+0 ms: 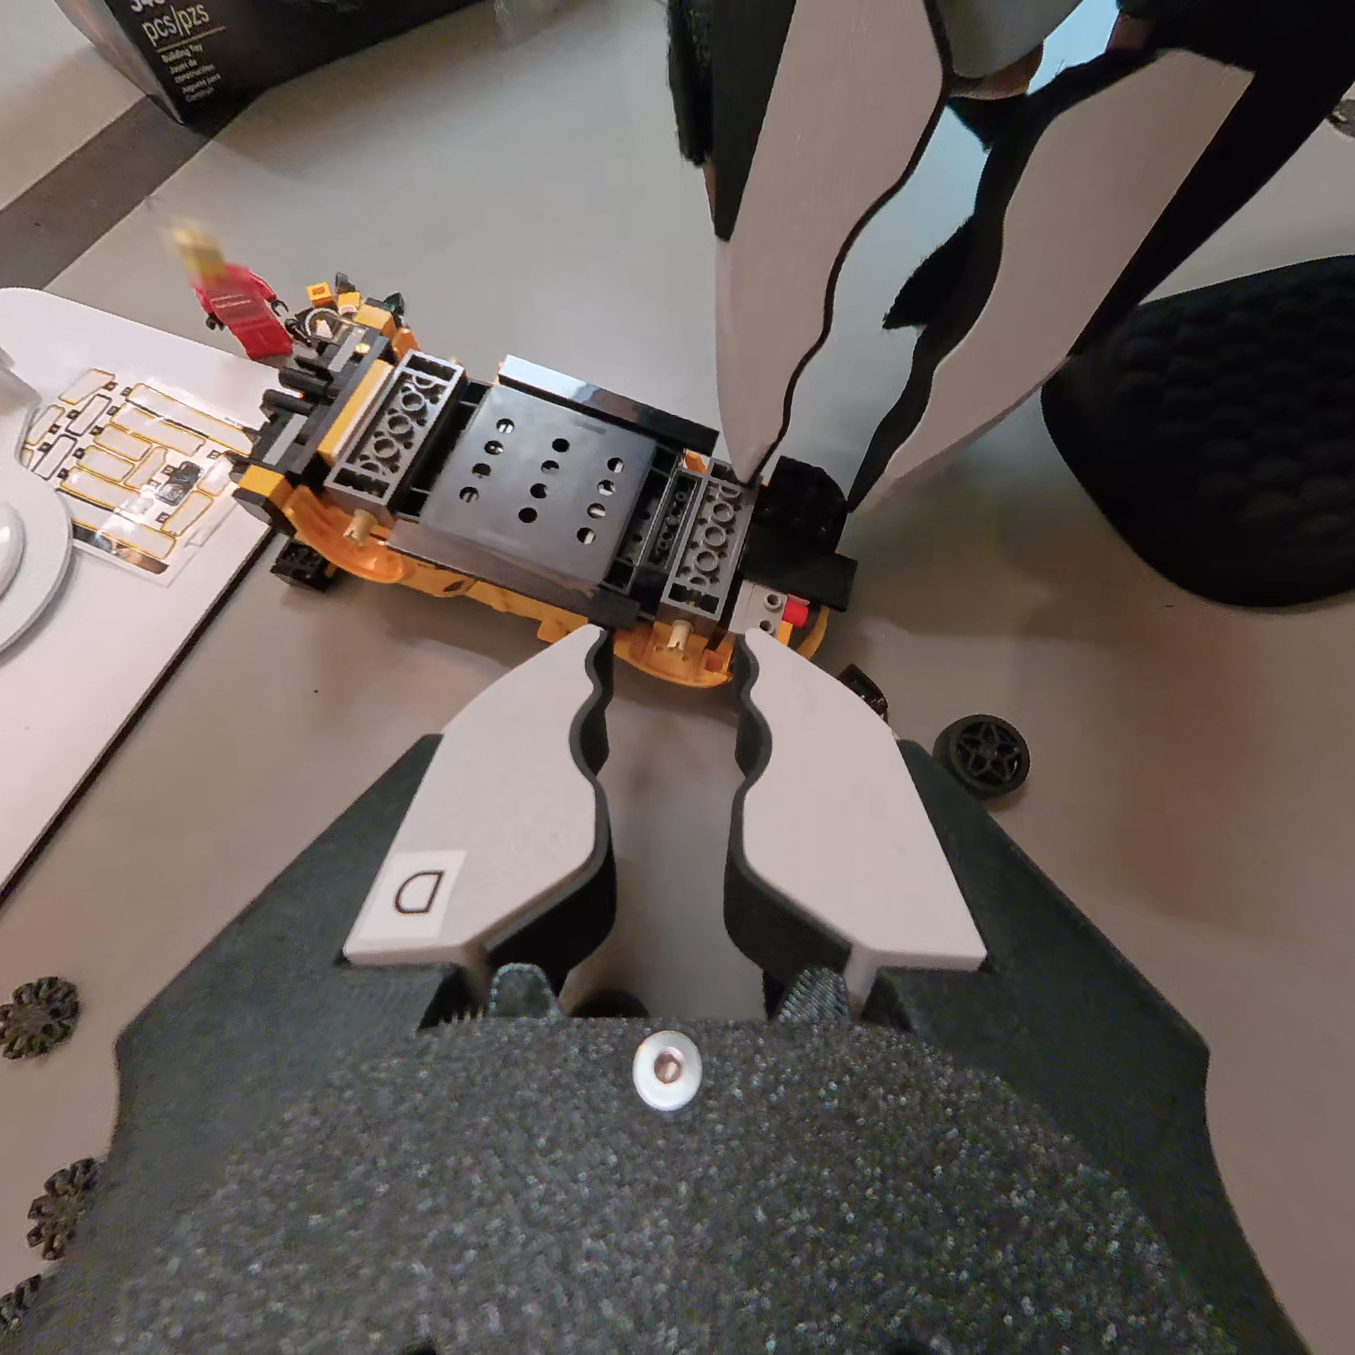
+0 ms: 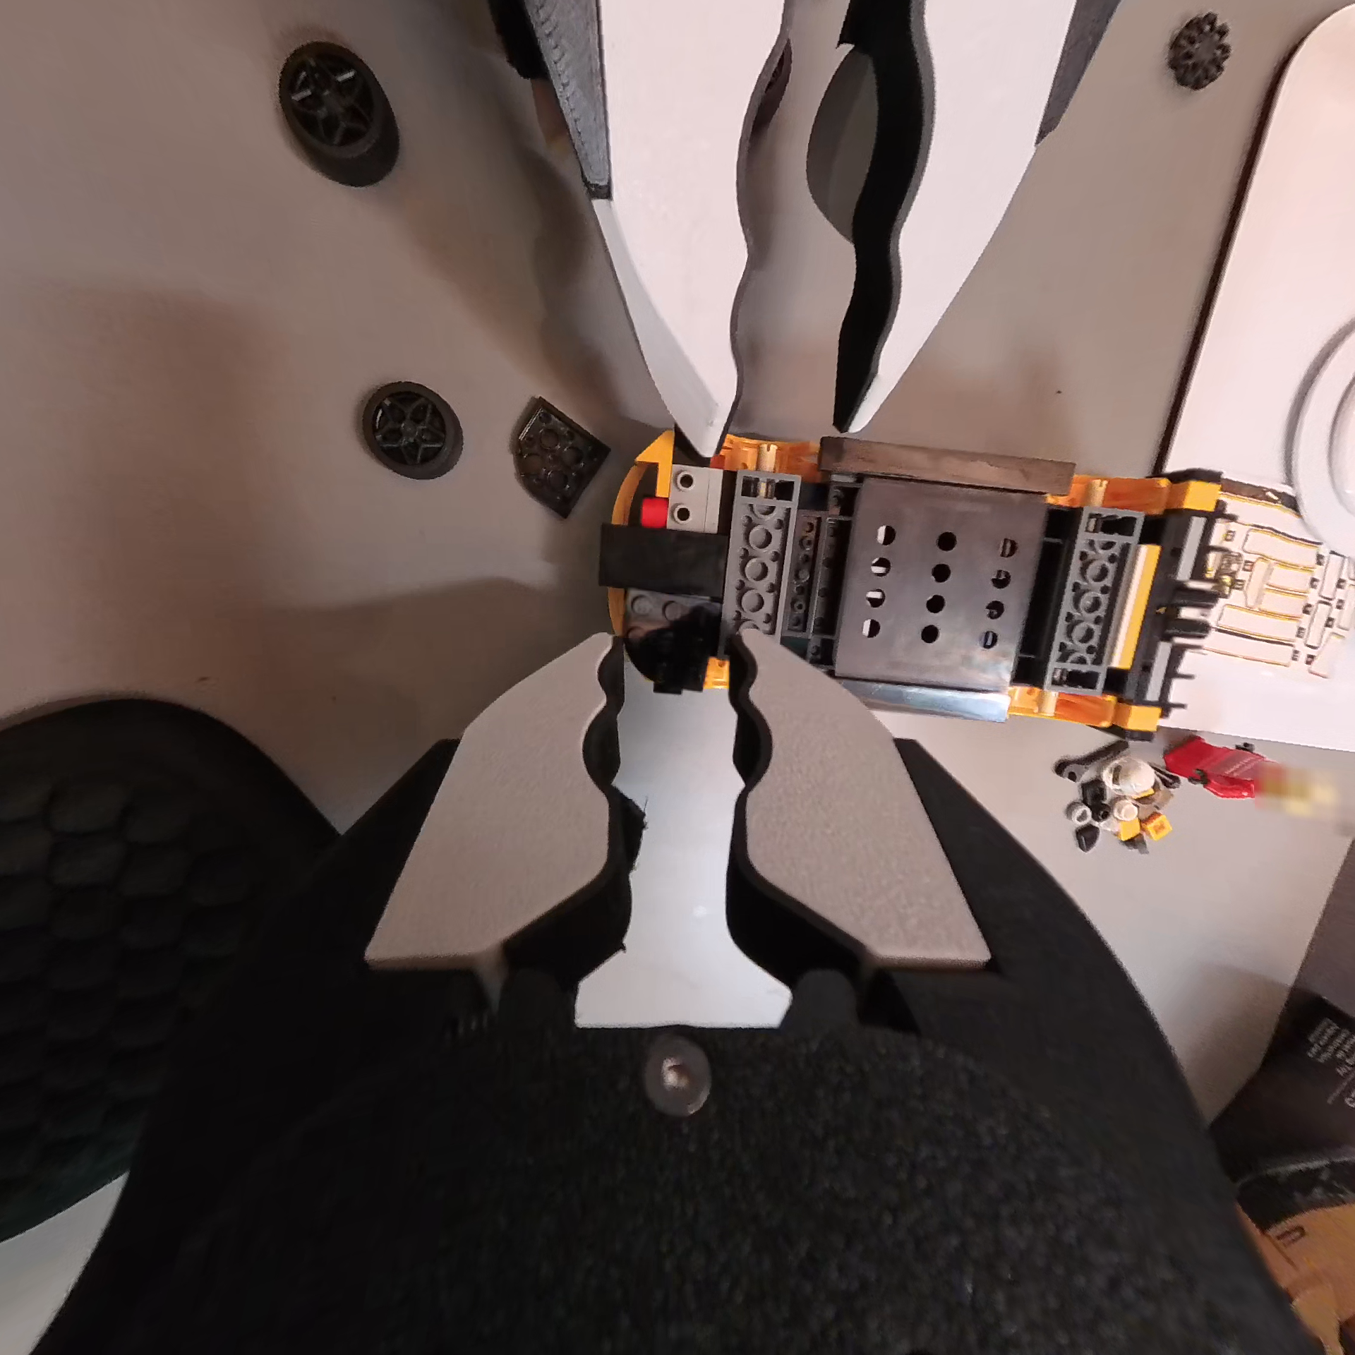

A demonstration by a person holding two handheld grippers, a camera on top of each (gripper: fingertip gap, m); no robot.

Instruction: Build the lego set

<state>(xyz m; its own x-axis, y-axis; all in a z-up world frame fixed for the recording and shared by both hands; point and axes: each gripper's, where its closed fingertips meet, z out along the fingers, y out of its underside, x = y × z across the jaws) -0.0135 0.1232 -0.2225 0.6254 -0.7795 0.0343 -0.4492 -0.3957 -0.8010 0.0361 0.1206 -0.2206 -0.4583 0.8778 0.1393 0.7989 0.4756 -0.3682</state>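
Car: upside down on the desk, centre of the left wrist view; black underside plate with round holes faces up, orange body below. One end lies on the sticker sheet.
Left claw: released, jaws apart, nothing between them. Tips sit at the near edge of the car, either side of an orange wheel arch with a pale axle pin. In the right wrist view it comes in from the top of the frame, tips at the car's far edge.
Right claw: released, jaws spread. Tips straddle the black corner of the car's end, lower centre of its own view; actual contact unclear. In the left wrist view it enters from the top, one tip down on the dark end of the car.
Wheels: one on the desk at right of the left wrist view; two, and, at upper left of the right wrist view.
Black plate: loose, just beside the car's end.
Small parts: a heap at right, next to a red minifigure.
Box: dark, upper left of the left wrist view.
Tray: white, left edge, under the sticker sheet.
Black pad: textured, right edge of the frame.
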